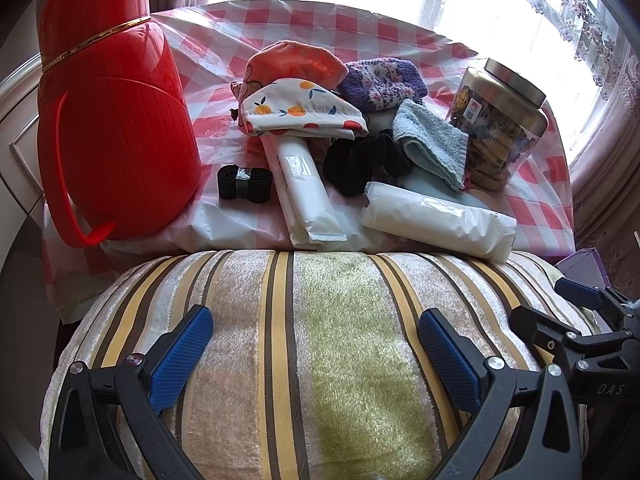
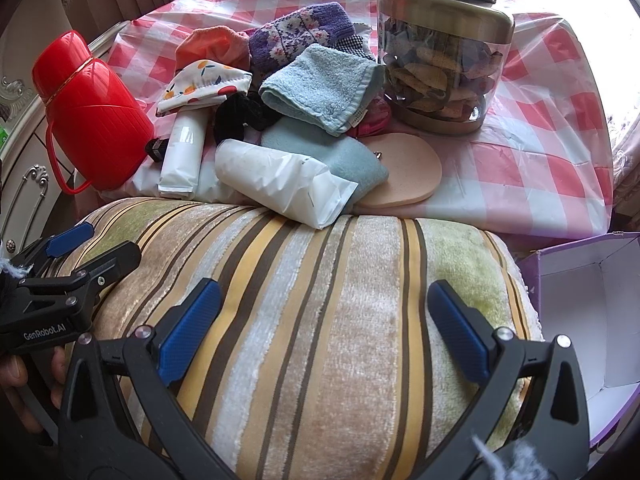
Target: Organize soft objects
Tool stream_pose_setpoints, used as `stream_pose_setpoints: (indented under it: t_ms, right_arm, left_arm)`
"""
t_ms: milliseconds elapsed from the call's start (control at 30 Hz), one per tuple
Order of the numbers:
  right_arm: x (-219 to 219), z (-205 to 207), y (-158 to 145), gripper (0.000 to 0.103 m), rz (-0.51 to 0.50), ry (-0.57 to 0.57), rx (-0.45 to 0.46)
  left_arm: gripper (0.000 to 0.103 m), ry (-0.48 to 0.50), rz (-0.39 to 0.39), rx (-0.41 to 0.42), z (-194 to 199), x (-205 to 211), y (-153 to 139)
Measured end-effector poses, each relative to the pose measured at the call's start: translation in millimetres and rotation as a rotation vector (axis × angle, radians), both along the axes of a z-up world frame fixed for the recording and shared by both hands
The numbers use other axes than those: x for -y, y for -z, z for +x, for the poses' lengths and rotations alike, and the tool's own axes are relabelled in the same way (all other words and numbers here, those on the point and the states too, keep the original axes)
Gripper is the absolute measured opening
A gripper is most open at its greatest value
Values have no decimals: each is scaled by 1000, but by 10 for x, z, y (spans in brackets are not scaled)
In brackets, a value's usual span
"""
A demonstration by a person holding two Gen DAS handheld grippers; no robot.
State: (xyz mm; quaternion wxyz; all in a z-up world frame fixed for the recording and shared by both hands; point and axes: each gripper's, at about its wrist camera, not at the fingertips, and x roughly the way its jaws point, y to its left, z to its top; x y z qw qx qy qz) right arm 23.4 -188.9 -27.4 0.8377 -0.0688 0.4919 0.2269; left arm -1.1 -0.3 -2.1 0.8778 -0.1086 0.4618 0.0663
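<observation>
- Both tools are spread wide over the striped cushion (image 1: pixel 304 344): the left tool (image 1: pixel 316 354) and the right tool (image 2: pixel 324 332) each have their blue pads apart on the velvet, grasping nothing. Whether the pads press into the fabric I cannot tell.
- The cushion lies at 6 o'clock in both wrist views, its far edge touching the checked tabletop (image 2: pixel 540 128).
- At 12 o'clock sits the unsorted heap: a fruit-print cloth (image 1: pixel 300 110), purple knit piece (image 1: pixel 380 80), orange cloth (image 1: pixel 296 60), light blue towel (image 2: pixel 320 84), black scrunchies (image 1: pixel 360 160) and two white soft packs (image 1: pixel 436 224), one resting on the cushion's edge.
- Hard items stand by: a red thermos (image 1: pixel 116 132) at 10 o'clock, a lidded jar (image 2: pixel 440 64) at 1 o'clock.
- A purple box (image 2: pixel 580 280) at 3 o'clock in the right view looks empty where its inside shows.
- Judgement: sorting seems barely begun; the heap is untouched, and the cushion appears to be the item in hand.
</observation>
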Motion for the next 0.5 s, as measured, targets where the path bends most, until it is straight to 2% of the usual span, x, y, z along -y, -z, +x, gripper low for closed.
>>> stream_pose_setpoints:
  t_ms: [500]
  right_arm:
    - [-1,-1,2,103,3,0,1]
  left_arm:
    - [103,-2,1,0,0,9,-2]
